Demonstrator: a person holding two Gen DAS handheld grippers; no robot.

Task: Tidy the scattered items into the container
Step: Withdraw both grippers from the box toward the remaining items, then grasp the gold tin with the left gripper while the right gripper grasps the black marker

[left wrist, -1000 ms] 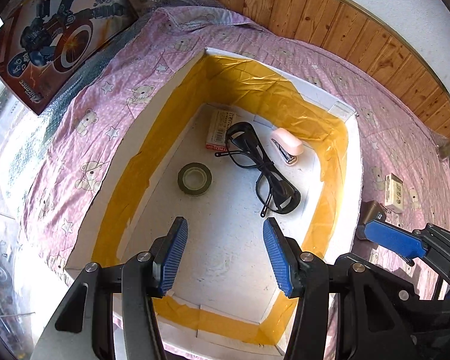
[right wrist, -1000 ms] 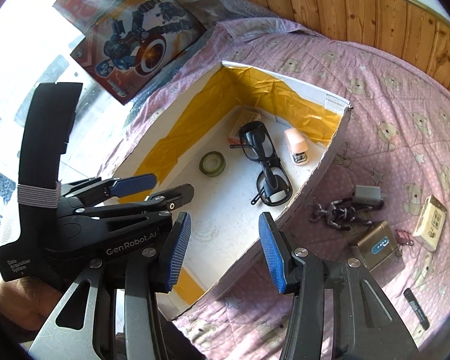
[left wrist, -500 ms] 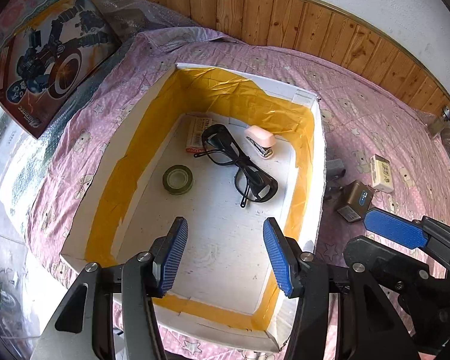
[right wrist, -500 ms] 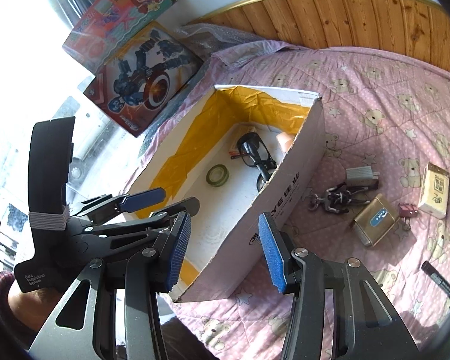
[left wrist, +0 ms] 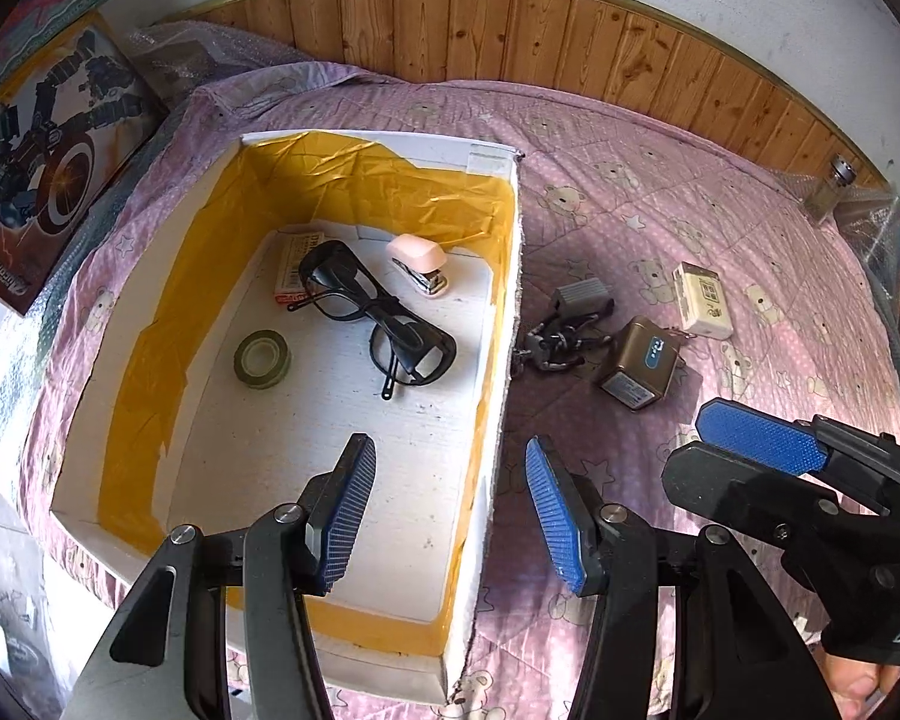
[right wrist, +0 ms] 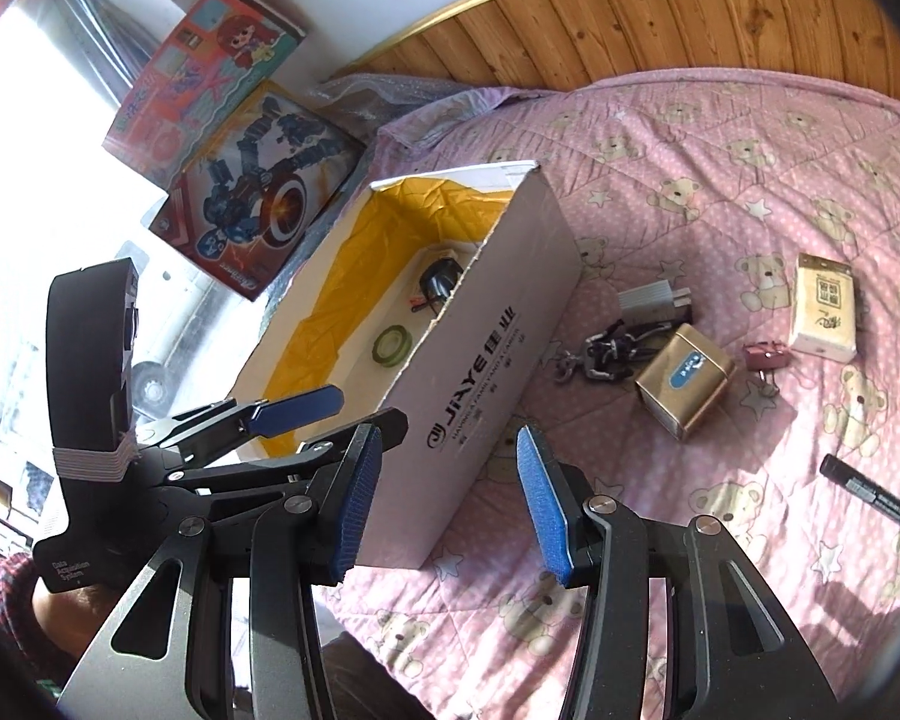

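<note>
— So, how do the fingers stand on each side?

— Spread apart and empty on both. The left gripper [left wrist: 447,510] hangs over the near right wall of the white box [left wrist: 498,372], one blue pad inside it, one outside. The right gripper [right wrist: 444,498] hovers over the box's near outer corner, above the printed side panel.

— What already lies in the box?

— Black glasses [left wrist: 378,312] in the middle, a roll of green tape [left wrist: 263,358] at their 8 o'clock, a pink stapler [left wrist: 419,261] at their 1 o'clock, and a small printed packet [left wrist: 294,267] under the far lens. Yellow tape lines the inner walls.

— And what is scattered outside?

— In the right wrist view, all at the box's 3 o'clock: a black metal chain puzzle [right wrist: 606,354] just beside the box, a grey adapter [right wrist: 654,300] touching it at 12 o'clock, a gold tin [right wrist: 684,381] next to it, a small pink clip [right wrist: 765,354] beyond the tin, a cream packet [right wrist: 825,315] farther on, and a black marker [right wrist: 876,498] well apart at 5 o'clock.

— The surface and the room?

— A bed under a pink quilt [right wrist: 720,138] printed with bears and stars. A wooden headboard [left wrist: 540,30] with a gold rim curves at 12 o'clock below a white wall. Two toy boxes [right wrist: 258,192] lean at 10 o'clock beside bubble wrap and a bright window.
</note>
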